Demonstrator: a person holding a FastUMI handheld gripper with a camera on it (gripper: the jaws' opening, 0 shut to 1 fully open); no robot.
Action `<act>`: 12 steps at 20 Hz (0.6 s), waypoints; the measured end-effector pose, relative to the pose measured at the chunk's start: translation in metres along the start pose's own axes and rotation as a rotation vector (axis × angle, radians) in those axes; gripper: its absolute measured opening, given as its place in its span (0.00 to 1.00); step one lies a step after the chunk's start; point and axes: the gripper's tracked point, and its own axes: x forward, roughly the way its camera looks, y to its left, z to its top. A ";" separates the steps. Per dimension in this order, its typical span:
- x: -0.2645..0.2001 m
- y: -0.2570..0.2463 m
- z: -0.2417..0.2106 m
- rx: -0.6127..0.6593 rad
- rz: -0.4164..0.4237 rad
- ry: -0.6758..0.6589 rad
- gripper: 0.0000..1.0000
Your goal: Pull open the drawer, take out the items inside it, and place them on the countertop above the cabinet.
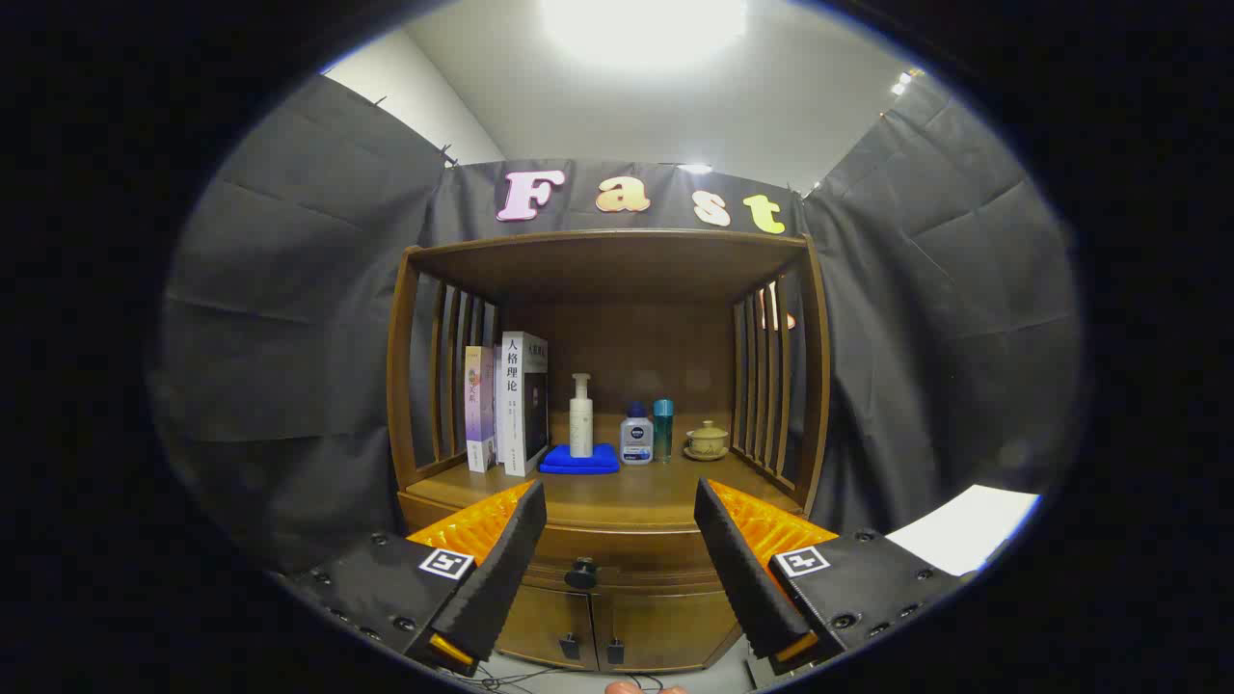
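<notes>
Wooden drawer (617, 557), brown, shut flush in the cabinet (605, 617), its long axis running side to side and its front facing you square on. One dark round knob (581, 573) sits at the middle of the front, pointing straight at your tool (620, 559). Drawer lies just under the worktop (617, 496) and above two small cabinet doors (554, 631), each with a dark pull near the centre seam.

Your tool is spread wide, holding nothing; the knob shows between the two fingers (501, 569), closer to the left one, not touched by either. Drawer front is beyond the fingertips, apart from them.

On the worktop, inside the slatted wooden hutch (607, 260): books (506, 405) standing upright at the left, a folded blue cloth (579, 459) beside them with a white pump bottle (580, 416) standing on it, then a small white-and-blue bottle (636, 434) and a teal bottle (663, 430) just beside each other, then a lidded ceramic cup (708, 440) on a saucer at the right. Black cloth wall (289, 337) behind and around the cabinet. White sheet (964, 528) off to the right, beyond the right finger.
</notes>
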 end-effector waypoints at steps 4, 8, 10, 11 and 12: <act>0.003 0.000 -0.006 0.033 0.011 0.017 0.98; 0.003 0.002 -0.008 0.034 0.013 0.032 0.98; 0.003 0.002 -0.010 0.030 0.012 0.038 0.98; 0.003 0.002 -0.011 0.030 0.014 0.040 0.98; 0.004 0.002 -0.012 0.031 0.016 0.044 0.98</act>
